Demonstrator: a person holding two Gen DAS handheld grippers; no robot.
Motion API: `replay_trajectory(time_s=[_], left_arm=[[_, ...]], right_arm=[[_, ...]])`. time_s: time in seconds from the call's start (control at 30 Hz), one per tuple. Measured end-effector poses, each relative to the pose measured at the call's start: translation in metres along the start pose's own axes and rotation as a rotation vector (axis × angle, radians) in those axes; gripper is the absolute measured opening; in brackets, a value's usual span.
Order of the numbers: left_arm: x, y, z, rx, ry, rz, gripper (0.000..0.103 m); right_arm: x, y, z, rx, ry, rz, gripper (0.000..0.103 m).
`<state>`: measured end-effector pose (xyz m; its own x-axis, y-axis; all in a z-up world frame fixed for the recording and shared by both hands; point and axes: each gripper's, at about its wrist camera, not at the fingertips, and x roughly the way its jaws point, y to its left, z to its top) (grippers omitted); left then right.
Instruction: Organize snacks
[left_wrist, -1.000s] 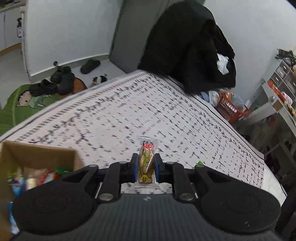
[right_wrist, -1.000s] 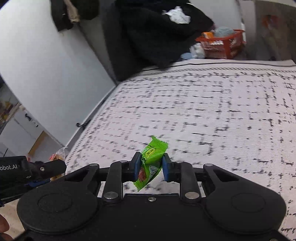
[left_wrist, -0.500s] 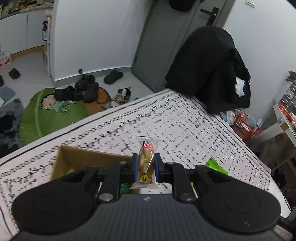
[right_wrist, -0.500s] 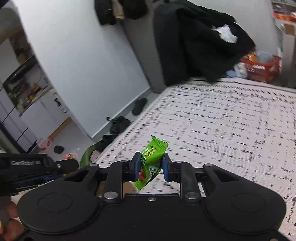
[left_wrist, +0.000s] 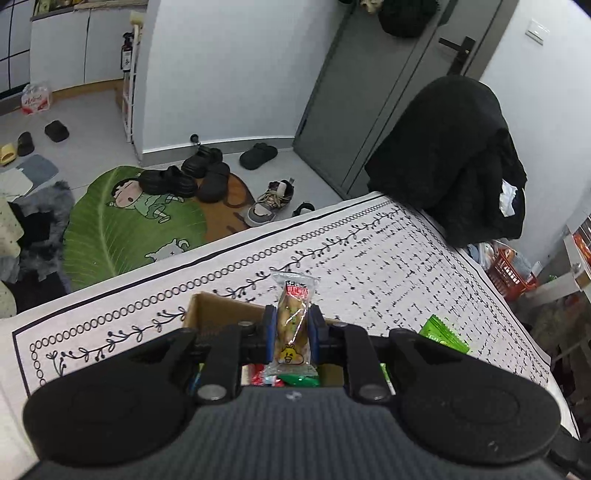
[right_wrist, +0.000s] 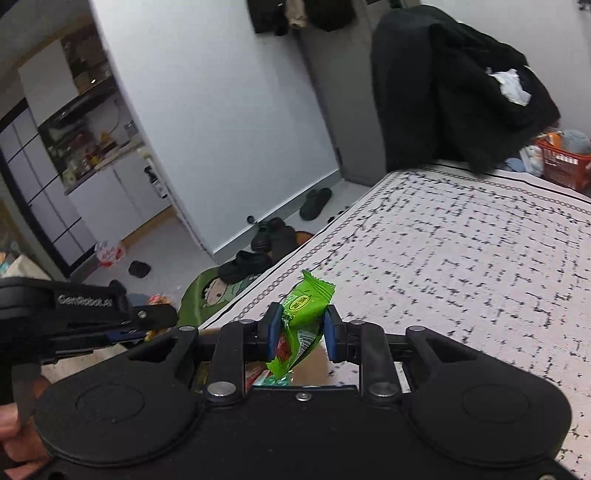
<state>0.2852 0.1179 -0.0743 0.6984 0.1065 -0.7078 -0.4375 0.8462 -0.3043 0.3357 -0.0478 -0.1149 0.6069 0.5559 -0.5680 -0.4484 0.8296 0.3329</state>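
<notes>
My left gripper (left_wrist: 291, 328) is shut on a clear-wrapped brown snack with a red label (left_wrist: 293, 317), held upright over an open cardboard box (left_wrist: 210, 308) on the patterned tablecloth. Red and green packets (left_wrist: 284, 378) lie inside the box. My right gripper (right_wrist: 301, 330) is shut on a green snack packet (right_wrist: 304, 314), also over the box (right_wrist: 314, 363). That green packet also shows at the right in the left wrist view (left_wrist: 443, 334). The left gripper's body (right_wrist: 92, 317) shows at the left of the right wrist view.
The white patterned tablecloth (left_wrist: 388, 266) covers the table. A chair draped in black clothing (left_wrist: 454, 158) stands at the far edge. Shoes (left_wrist: 199, 173) and a green mat (left_wrist: 122, 225) lie on the floor. A red basket (right_wrist: 561, 166) sits behind the table.
Both grippers have swung left and risen, each still holding its snack. The cardboard box has come under both of them, and the floor and door have come into view.
</notes>
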Motion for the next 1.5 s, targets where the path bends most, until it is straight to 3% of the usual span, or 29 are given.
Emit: replay_trajectory(time_s=[0.37, 0.57, 0.73, 0.87, 1.1, 1.5], left_arm=[[-0.006, 0.029, 0.003, -0.065, 0.019, -0.028, 0.024], [-0.023, 0.04, 0.0, -0.071, 0.02, -0.051, 0.037], [-0.04, 0.05, -0.001, -0.081, 0.01, -0.06, 0.055], [-0.053, 0.054, -0.001, -0.077, 0.007, -0.067, 0.065], [-0.078, 0.055, -0.003, -0.054, 0.004, -0.086, 0.08], [-0.12, 0.053, -0.015, 0.021, 0.017, -0.091, 0.09]], right_arm=[[0.0, 0.043, -0.017, -0.076, 0.091, 0.013, 0.024], [-0.013, 0.061, -0.028, -0.08, 0.121, 0.015, 0.024], [-0.023, 0.074, -0.036, -0.078, 0.14, 0.014, 0.024], [-0.03, 0.079, -0.043, -0.05, 0.168, 0.028, 0.03], [-0.053, 0.079, -0.041, -0.024, 0.134, -0.024, 0.042], [-0.106, 0.074, -0.038, 0.011, 0.074, -0.088, 0.05]])
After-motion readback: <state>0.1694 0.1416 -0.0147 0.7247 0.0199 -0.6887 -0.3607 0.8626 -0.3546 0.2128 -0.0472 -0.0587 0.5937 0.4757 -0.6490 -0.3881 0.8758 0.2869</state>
